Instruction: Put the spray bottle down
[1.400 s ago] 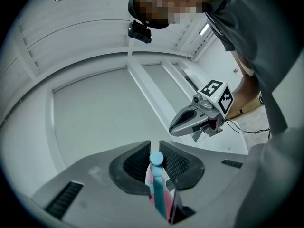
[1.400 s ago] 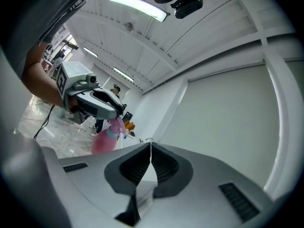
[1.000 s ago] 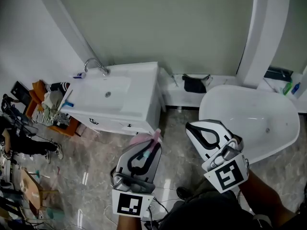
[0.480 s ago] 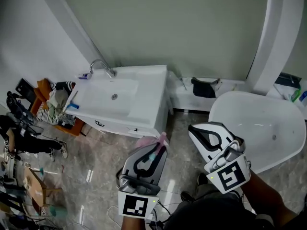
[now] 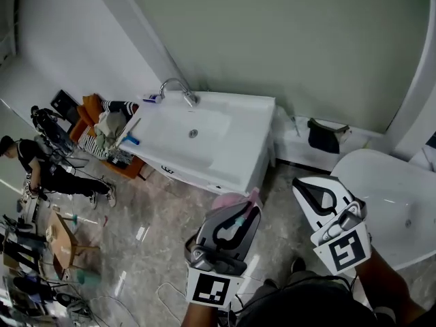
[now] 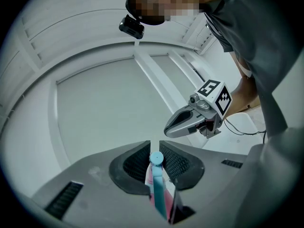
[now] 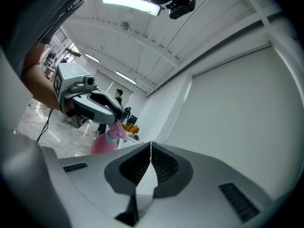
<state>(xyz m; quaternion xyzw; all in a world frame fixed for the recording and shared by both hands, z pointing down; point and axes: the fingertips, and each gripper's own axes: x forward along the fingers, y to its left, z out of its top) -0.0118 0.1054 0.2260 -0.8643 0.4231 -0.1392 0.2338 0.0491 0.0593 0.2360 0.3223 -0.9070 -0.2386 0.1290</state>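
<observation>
I'm gripping the spray bottle in my left tool, upright, with the desk lying ahead-left below; my right tool is pinched empty.

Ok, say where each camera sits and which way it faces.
Head view: on the person's head, looking down at the sink cabinet, bathtub and floor; the left gripper, right gripper and forearms show.
Left gripper view: on the left gripper, looking along its jaws, shut on the spray bottle, toward a wall; the person's torso shows at right.
Right gripper view: on the right gripper, looking along its shut, empty jaws at wall and ceiling; an arm at left.
Shared: each gripper view catches the other gripper.
</observation>
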